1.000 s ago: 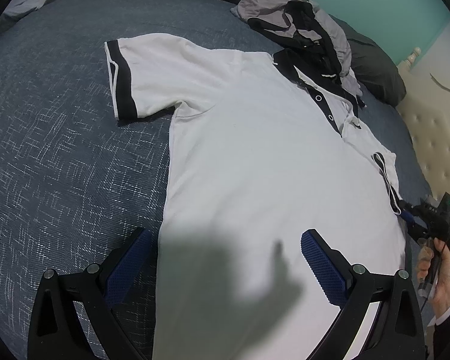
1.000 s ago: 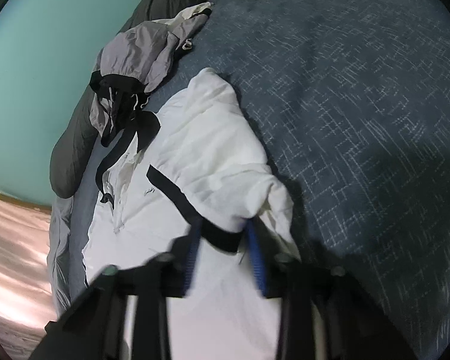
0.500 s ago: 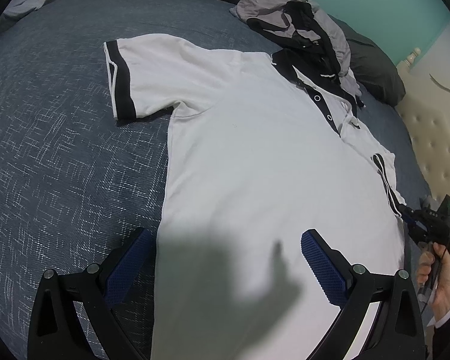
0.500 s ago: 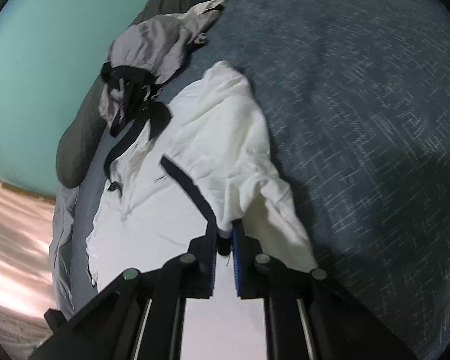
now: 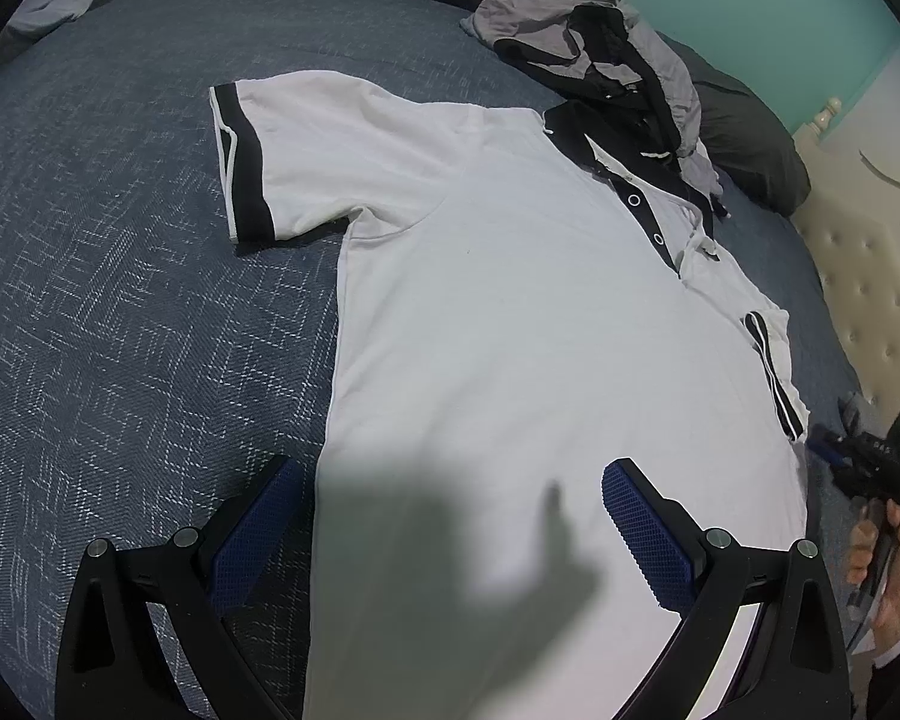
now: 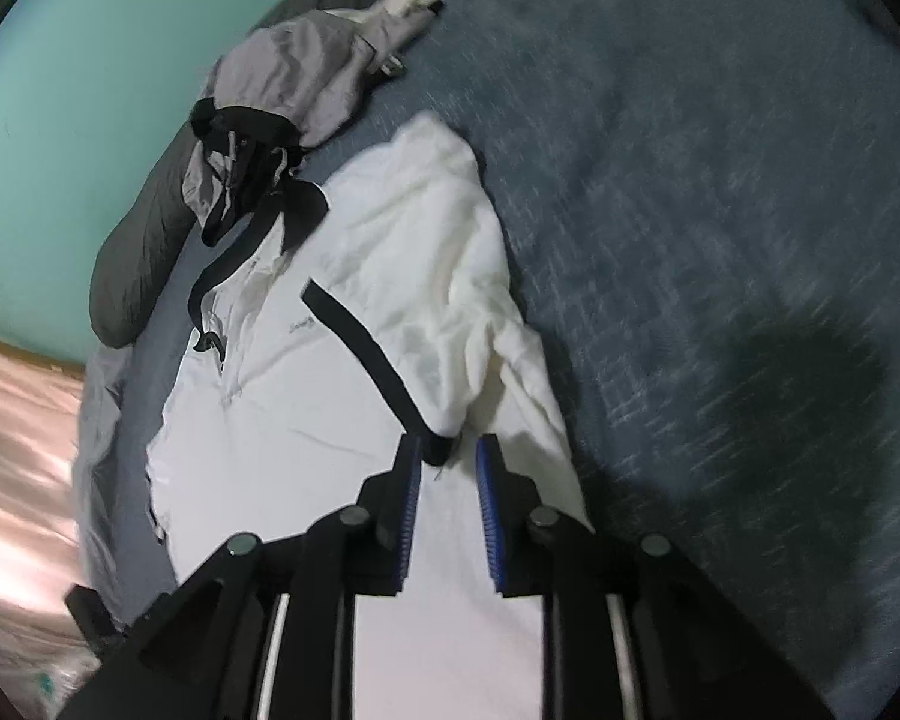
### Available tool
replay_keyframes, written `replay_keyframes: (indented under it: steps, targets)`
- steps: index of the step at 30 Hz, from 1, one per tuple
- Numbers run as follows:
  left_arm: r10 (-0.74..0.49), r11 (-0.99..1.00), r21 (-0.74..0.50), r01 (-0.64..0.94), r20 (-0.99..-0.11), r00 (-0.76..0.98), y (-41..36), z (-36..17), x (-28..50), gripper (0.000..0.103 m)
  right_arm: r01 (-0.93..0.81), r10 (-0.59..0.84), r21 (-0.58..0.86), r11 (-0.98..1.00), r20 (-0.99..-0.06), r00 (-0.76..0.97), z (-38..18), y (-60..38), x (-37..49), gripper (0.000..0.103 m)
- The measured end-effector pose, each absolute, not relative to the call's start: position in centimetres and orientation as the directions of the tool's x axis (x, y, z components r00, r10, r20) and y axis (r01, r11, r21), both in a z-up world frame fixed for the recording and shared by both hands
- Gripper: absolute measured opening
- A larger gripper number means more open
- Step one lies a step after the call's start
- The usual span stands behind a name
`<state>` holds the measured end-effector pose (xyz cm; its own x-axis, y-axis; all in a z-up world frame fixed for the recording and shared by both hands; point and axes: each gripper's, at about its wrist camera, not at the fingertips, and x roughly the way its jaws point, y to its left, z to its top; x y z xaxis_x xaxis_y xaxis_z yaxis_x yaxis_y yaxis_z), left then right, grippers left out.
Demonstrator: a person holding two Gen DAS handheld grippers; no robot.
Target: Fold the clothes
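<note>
A white polo shirt (image 5: 510, 330) is spread on a blue-grey bed (image 5: 120, 300); a teal wall (image 6: 90, 30) is seen at 11 o'clock. The left gripper (image 5: 450, 531) jaws are held wide, empty; the right gripper (image 6: 447, 480) jaws are parted, gripping nothing.

Dark pillow (image 5: 744, 138) against teal wall (image 5: 780, 12), tufted headboard (image 5: 864, 276).

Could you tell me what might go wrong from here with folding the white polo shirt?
1. The right gripper stands open at the folded-in sleeve, whose black cuff looks bunched; it may slide back out.
2. The grey and black garment overlaps the polo shirt at its collar and could drag along.
3. The left gripper hangs open over the hem, holding nothing.
</note>
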<state>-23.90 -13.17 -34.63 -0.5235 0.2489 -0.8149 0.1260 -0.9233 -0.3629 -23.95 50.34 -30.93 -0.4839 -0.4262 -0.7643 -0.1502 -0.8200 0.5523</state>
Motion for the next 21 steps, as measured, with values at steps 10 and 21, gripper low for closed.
replay_keyframes:
  steps: [10, 21]
  targets:
    - [0.243, -0.927, -0.354, 0.124, -0.818, -0.521, -13.1, -34.8, -24.1, 0.102, 0.078, -0.353, 0.366, -0.927, -0.786, -0.507, -28.1, 43.4, -30.3, 0.039]
    - [0.254, -0.923, -0.366, 0.123, -0.816, -0.520, -13.5, -35.1, -24.1, 0.102, 0.222, -0.130, 0.014, -0.975, -0.847, -0.516, -30.1, 37.1, -34.4, 0.039]
